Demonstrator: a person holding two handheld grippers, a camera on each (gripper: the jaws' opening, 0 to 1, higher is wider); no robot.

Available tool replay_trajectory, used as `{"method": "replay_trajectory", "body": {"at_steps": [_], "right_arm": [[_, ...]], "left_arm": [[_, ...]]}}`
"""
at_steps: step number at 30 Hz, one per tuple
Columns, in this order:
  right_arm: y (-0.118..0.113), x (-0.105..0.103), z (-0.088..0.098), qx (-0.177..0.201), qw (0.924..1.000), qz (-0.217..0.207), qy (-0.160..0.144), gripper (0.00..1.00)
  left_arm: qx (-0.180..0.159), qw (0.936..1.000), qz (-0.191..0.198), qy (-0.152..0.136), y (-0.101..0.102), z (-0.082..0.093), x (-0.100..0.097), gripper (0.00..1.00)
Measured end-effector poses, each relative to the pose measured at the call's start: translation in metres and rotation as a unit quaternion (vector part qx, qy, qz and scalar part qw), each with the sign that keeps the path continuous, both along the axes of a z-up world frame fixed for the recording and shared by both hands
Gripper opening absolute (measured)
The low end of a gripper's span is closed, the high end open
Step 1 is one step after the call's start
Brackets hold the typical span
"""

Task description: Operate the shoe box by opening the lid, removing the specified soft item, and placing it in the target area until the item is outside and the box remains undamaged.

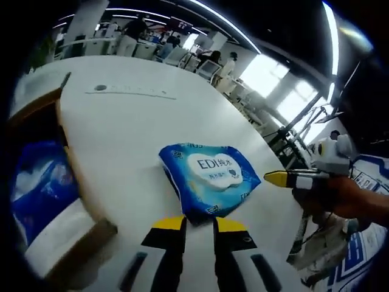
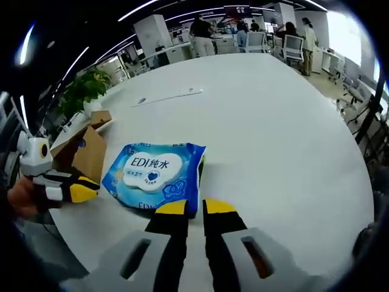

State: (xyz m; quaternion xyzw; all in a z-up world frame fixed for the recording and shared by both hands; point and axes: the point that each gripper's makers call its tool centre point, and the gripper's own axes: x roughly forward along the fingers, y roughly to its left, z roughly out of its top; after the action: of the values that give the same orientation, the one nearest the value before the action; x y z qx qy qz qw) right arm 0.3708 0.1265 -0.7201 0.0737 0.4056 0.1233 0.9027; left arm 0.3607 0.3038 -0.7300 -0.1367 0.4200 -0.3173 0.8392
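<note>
— Left gripper point(image 1: 199, 222) has its yellow-tipped jaws close together, only a narrow gap, and nothing is between them. They stop just before the near edge of the blue wipes pack point(image 1: 209, 178). Right gripper point(image 2: 190, 208) looks the same: narrow, holding nothing, just beside the pack's corner.

— So where is the soft item?

— The pack lies flat on the white table point(image 2: 273, 121), outside the shoe box point(image 1: 73, 201). The box stands open beside it, and something blue and white is inside; I think it is another pack, but the picture is blurred there.

— What can go wrong now?

— If one claw pushes forward with jaws so narrow, the pack can slide on the smooth table, possibly toward the table's edge. Also the left gripper is near the cardboard wall; a careless swing can dent or tear it, and the box must stay undamaged. Two grippers working from opposite sides can also bump each other.
</note>
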Motion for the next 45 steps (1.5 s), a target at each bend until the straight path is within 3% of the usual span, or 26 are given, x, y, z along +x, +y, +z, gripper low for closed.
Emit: {"method": "replay_trajectory", "body": {"at_steps": [5, 16, 19, 26, 38, 45], "right_arm": [[-0.002, -0.001, 0.003, 0.015, 0.9998, -0.013, -0.006, 0.10], [0.005, -0.008, 0.011, 0.006, 0.9999, -0.010, -0.009, 0.11], [0.015, -0.009, 0.015, 0.006, 0.9999, -0.007, -0.012, 0.12], [0.033, -0.007, 0.019, 0.010, 0.9998, 0.000, -0.019, 0.13], [0.094, 0.017, 0.039, 0.021, 0.9984, 0.035, -0.039, 0.15], [0.141, 0.031, 0.046, 0.033, 0.9958, 0.075, -0.041, 0.18]], "left_arm": [[-0.003, 1.0000, -0.007, -0.006, 0.004, 0.006, -0.007, 0.18], [-0.014, 0.9994, -0.019, -0.024, 0.018, 0.021, -0.019, 0.19], [-0.039, 0.9984, -0.019, -0.037, 0.021, 0.037, -0.022, 0.19], [-0.035, 0.9969, -0.034, -0.061, 0.032, 0.050, -0.026, 0.19], [-0.045, 0.9948, -0.013, -0.091, 0.081, 0.071, -0.011, 0.20], [-0.028, 0.9924, 0.001, -0.120, 0.123, 0.084, -0.005, 0.22]]}}
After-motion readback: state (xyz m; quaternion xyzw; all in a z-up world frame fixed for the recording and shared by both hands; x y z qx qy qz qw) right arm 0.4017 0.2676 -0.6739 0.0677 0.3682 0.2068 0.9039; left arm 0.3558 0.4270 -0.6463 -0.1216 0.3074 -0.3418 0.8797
